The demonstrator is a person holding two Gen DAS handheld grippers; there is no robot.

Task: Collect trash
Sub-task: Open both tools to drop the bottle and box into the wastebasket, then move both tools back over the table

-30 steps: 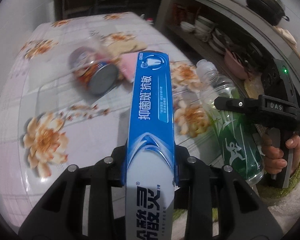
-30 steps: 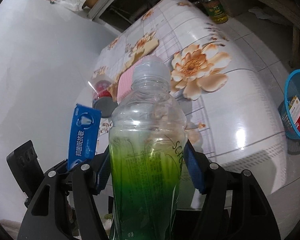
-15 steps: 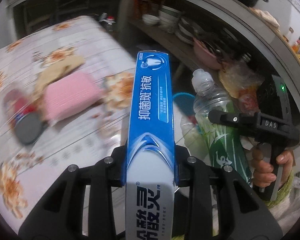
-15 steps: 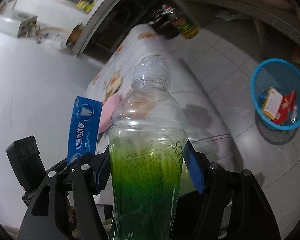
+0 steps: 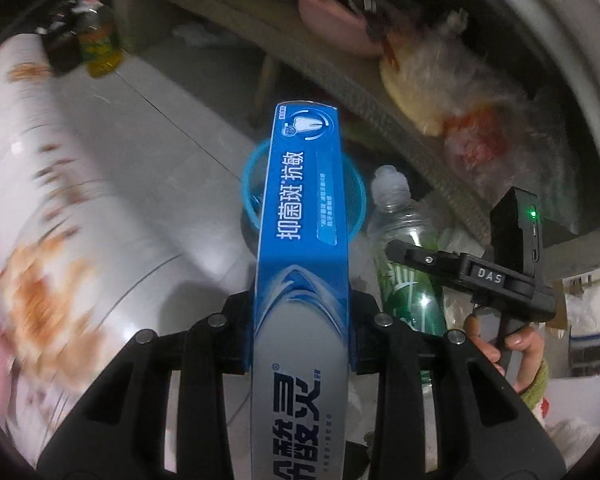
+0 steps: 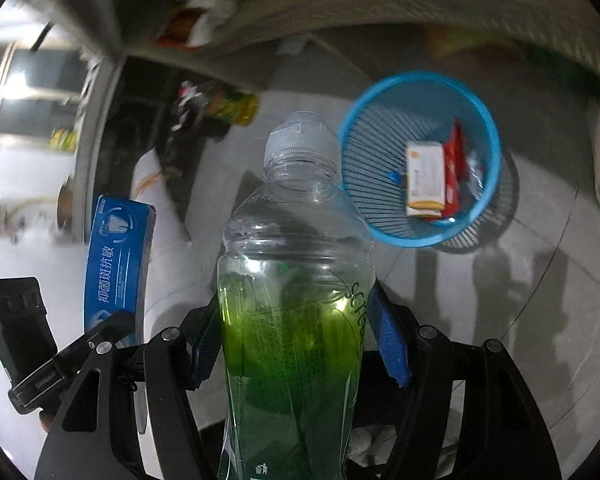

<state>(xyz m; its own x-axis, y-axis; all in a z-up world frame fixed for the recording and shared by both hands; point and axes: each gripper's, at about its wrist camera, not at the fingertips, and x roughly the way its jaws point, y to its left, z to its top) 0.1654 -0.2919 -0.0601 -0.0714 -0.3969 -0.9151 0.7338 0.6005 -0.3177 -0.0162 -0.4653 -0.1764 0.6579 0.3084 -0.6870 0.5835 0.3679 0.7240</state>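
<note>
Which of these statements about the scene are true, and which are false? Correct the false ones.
1. The left tongs grip a blue toothpaste box. True.
2. The right tongs hold a red can. False: they hold a clear plastic bottle with a green label.
3. The blue basket stands on the floor. True.
4. The basket is empty. False: a white-and-orange packet and a red packet lie in it.
5. The bottle has no cap. False: a clear cap is on it.

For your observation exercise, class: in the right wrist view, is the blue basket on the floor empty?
No, the blue basket already holds a white and orange box and a red packet.
</note>
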